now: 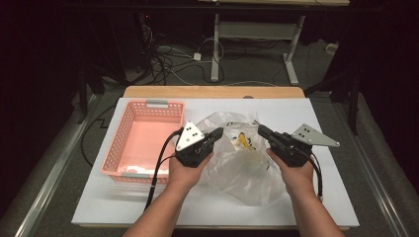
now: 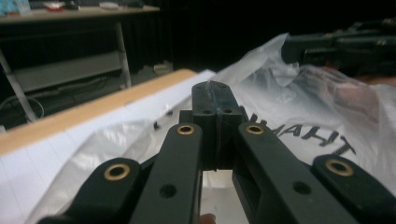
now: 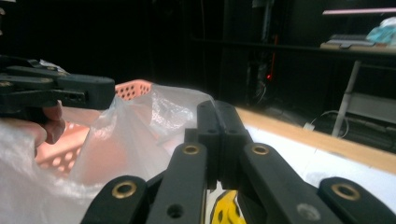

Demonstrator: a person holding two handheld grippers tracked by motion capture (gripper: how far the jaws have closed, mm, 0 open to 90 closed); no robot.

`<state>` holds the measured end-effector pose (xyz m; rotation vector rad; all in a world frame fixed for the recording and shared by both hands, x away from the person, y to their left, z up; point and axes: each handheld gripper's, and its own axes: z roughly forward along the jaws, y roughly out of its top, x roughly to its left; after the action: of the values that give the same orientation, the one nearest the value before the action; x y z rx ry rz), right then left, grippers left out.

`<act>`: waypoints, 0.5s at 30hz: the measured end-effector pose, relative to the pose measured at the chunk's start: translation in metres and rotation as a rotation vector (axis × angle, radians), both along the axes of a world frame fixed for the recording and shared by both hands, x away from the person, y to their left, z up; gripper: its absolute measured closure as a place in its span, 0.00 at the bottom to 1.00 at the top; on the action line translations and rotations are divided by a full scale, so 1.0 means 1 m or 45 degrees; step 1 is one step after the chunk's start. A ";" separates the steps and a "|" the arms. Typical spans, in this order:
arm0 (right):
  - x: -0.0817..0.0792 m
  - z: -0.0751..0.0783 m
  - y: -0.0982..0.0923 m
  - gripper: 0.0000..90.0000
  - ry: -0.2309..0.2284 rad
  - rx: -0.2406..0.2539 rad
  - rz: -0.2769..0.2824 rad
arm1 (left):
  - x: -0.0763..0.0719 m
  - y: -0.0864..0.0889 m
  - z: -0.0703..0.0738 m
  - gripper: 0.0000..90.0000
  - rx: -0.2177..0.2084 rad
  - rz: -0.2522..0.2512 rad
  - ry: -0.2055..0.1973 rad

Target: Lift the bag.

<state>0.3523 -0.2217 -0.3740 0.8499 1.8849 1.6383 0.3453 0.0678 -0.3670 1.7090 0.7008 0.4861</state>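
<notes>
I had both grippers on the clear plastic bag [image 1: 242, 163], which sat on the white table [image 1: 99, 207] just to the 3 o'clock side of the empty pink basket [image 1: 129, 148]. My left gripper [image 1: 215, 134] had its jaws pressed flat together, and in the left gripper view a thin fold of the bag's film [image 2: 215, 95] ran between the closed tips, so I judged it was pinching the bag's rim on the 9 o'clock side. My right gripper [image 1: 263, 130] was also closed narrow; in the right gripper view its tips [image 3: 217, 116] met with the bag's film crowding up against them, and I took that as a pinch on the opposite rim at 3 o'clock, though the film between those pads was harder to make out.

Something yellow [image 1: 243, 140] with dark markings lay inside the bag, visible through the plastic.

The step, as I read it, was spreading the bag's mouth by lifting and parting the two rims. To do that well I needed to keep both pinches firm, since thin film slips easily, and pull toward 9 and 3 o'clock evenly so the opening stayed centred. Lifting one side much higher than the other risked tipping the contents toward the lower edge.
</notes>
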 end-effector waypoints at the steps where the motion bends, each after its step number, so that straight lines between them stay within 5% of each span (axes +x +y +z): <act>1: 0.002 0.003 0.001 1.00 -0.005 0.006 -0.008 | 0.002 -0.002 0.006 0.99 0.006 0.003 -0.015; 15: 0.021 0.044 -0.004 1.00 -0.123 0.107 -0.116 | 0.027 -0.024 0.086 0.99 -0.049 0.001 -0.235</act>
<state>0.3735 -0.2258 -0.3303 0.8622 1.6982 1.6814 0.3726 0.0434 -0.2806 1.6044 0.5741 0.6188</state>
